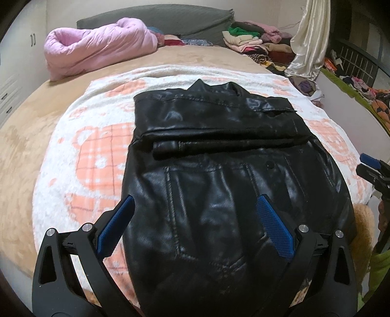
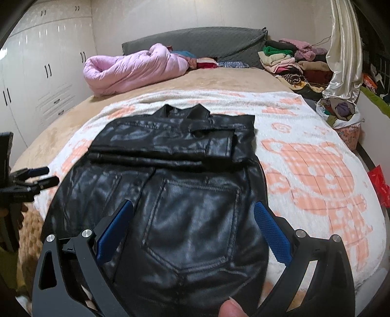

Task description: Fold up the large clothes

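A black leather jacket (image 1: pixel 219 151) lies flat on a white and orange blanket (image 1: pixel 97 151) on the bed, collar at the far end, sleeves folded across its back. It also shows in the right wrist view (image 2: pixel 175 195). My left gripper (image 1: pixel 196 202) is open and empty, hovering over the jacket's near left part. My right gripper (image 2: pixel 193 207) is open and empty over the jacket's near right part; it also shows at the edge of the left wrist view (image 1: pixel 370 168). The left gripper shows at the left edge of the right wrist view (image 2: pixel 36 178).
A rolled pink quilt (image 1: pixel 97 48) lies at the bed's far left by a grey headboard (image 1: pixel 156 19). Stacks of folded clothes (image 1: pixel 256 41) sit at the far right. A cream curtain (image 1: pixel 309 36) hangs right. White wardrobes (image 2: pixel 43 68) stand left. A thumb (image 2: pixel 231 308) shows below.
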`<state>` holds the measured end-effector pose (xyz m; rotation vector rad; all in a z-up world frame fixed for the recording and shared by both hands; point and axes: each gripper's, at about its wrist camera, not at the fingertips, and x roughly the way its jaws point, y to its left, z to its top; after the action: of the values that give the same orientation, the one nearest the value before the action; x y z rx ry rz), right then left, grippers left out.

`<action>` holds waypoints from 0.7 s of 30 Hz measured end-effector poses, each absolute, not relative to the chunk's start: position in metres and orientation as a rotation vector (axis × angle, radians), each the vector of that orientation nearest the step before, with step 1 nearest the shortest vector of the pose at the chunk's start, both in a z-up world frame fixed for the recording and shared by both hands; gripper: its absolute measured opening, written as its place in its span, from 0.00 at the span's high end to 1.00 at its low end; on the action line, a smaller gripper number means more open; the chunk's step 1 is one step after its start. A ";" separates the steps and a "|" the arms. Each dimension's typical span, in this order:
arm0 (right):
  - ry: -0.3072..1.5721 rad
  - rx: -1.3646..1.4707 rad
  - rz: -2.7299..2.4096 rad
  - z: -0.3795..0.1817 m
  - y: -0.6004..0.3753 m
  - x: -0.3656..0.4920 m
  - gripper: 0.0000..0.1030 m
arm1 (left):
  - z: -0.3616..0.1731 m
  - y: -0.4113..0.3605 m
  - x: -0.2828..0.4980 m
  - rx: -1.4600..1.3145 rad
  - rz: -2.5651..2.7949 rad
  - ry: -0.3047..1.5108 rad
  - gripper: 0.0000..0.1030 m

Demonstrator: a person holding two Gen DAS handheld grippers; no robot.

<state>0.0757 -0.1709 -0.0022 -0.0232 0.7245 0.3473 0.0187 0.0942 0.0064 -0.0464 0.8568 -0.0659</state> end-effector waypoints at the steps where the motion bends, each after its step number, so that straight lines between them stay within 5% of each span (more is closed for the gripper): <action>1: 0.734 -0.027 0.350 -0.005 -0.173 0.073 0.04 | 0.006 0.095 0.017 -0.047 -0.063 0.860 0.09; 21: 0.908 0.008 0.403 -0.055 -0.206 0.051 0.04 | -0.030 0.139 -0.024 -0.114 0.038 0.965 0.09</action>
<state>0.0513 -0.2064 -0.0546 0.0076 0.9082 0.4028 -0.0240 0.1387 -0.0296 -0.1137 0.9645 0.0384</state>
